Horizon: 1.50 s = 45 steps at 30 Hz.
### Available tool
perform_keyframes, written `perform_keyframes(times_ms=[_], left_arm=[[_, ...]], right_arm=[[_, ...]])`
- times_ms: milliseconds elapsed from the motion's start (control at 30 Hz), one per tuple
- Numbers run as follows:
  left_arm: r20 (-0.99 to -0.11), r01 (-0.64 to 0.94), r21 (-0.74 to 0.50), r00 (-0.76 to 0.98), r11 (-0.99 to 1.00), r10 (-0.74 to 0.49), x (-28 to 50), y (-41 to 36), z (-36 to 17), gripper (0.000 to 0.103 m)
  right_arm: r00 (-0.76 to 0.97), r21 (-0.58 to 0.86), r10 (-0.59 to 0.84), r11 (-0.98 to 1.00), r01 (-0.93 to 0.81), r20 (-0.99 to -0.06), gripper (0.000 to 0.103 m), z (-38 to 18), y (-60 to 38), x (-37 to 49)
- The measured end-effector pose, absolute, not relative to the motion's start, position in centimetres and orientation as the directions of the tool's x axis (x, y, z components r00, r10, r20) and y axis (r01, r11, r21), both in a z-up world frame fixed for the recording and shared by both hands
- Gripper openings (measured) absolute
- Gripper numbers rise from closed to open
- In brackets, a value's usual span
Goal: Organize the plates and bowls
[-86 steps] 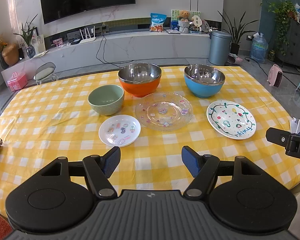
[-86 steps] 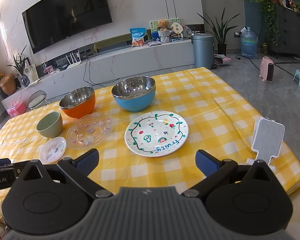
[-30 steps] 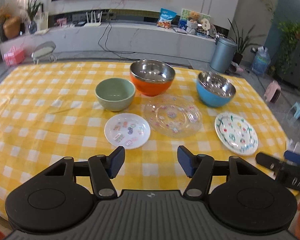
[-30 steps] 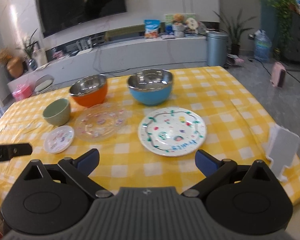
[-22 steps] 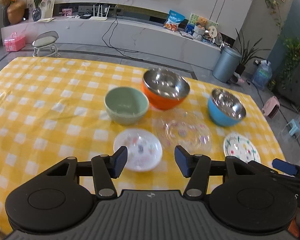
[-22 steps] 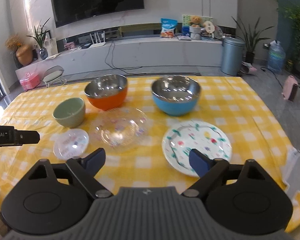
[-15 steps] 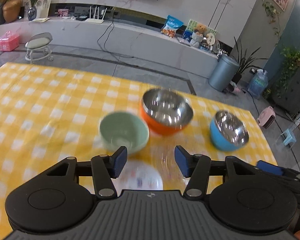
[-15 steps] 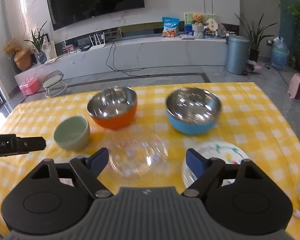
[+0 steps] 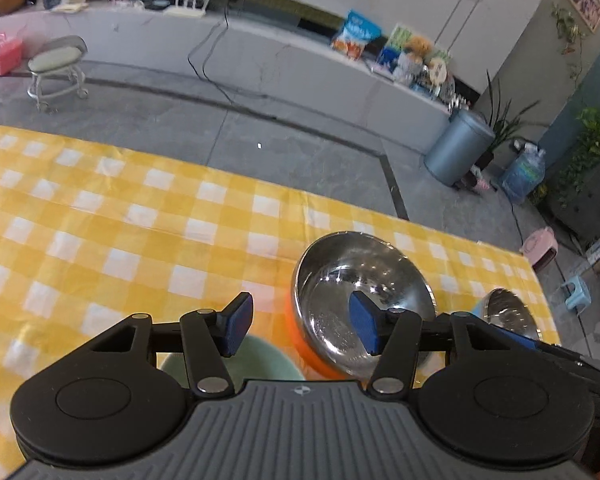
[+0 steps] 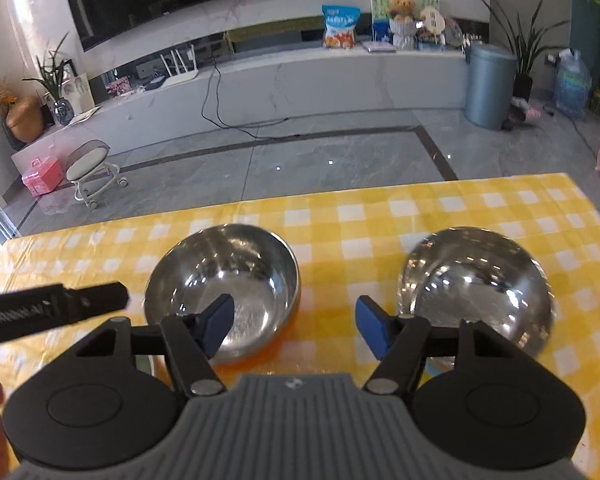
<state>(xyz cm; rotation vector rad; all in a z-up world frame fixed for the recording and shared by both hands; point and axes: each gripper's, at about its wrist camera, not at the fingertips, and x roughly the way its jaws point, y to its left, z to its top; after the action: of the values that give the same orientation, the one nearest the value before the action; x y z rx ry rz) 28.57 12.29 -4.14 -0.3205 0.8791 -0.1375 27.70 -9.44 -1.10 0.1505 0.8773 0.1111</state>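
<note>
On yellow checked cloth (image 9: 100,220), left view: orange bowl (image 9: 360,300), steel-lined, shiny; green bowl (image 9: 260,354) beside, mostly hidden. Left gripper (image 9: 302,324) spread, empty. Right view: blue bowl (image 10: 476,292), mirror interior. Right gripper (image 10: 294,326) spread, empty.

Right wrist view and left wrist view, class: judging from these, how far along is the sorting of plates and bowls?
Done: nothing visibly; the orange steel-lined bowl, blue steel-lined bowl and pale green bowl sit apart on the yellow checked tablecloth, unstacked. In hand: nothing; the left gripper and right gripper are open, poised above the bowls. Left: all grouping. No plates are in view.
</note>
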Motion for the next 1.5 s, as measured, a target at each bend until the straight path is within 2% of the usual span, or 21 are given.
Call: perform_keyframes(times_ms=[200,300,367,400,467,633,967,1167,1500], left_arm=[[-0.802,-0.066,-0.302,0.557,0.951,-0.216,31.6,11.9,-6.5,0.062],[-0.815,-0.066,-0.305,0.534,0.95,-0.224,32.1,11.7,-7.0,0.049],[-0.819,-0.057,-0.295,0.529,0.954,-0.222,32.2,11.5,-7.1,0.032],[-0.824,-0.053,-0.291,0.522,0.955,-0.222,32.4,11.2,-7.2,0.029],[-0.835,-0.048,-0.284,0.504,0.958,-0.222,32.5,10.7,-7.4,0.017],[-0.838,-0.055,-0.262,0.509,0.963,-0.199,32.1,9.9,-7.0,0.013],[-0.794,-0.038,-0.304,0.562,0.952,-0.231,29.0,10.2,-3.0,0.012],[-0.803,-0.028,-0.282,0.553,0.959,-0.221,23.1,10.1,-0.4,0.012],[-0.85,-0.08,-0.275,0.486,0.958,-0.203,12.7,10.5,-1.9,0.012]], right_arm=[[0.572,0.233,0.186,0.973,0.009,-0.799,0.055,-2.7,-9.1,30.6],[0.557,0.264,0.208,0.964,0.022,-0.804,0.045,-3.1,-9.1,31.3],[0.547,0.271,0.212,0.962,0.027,-0.81,0.037,-3.3,-8.9,31.6],[0.543,0.274,0.215,0.961,0.029,-0.812,0.031,-3.4,-8.8,31.6],[0.538,0.268,0.206,0.963,0.039,-0.818,0.024,-3.7,-8.8,31.7],[0.529,0.273,0.191,0.959,0.081,-0.827,0.008,-3.7,-9.3,31.9],[0.549,0.303,0.214,0.95,0.077,-0.808,0.006,0.0,-10.4,28.6],[0.546,0.327,0.257,0.945,0.032,-0.797,0.007,2.6,-10.7,22.5],[0.465,0.397,0.332,0.916,0.048,-0.821,0.007,1.0,-10.8,11.2]])
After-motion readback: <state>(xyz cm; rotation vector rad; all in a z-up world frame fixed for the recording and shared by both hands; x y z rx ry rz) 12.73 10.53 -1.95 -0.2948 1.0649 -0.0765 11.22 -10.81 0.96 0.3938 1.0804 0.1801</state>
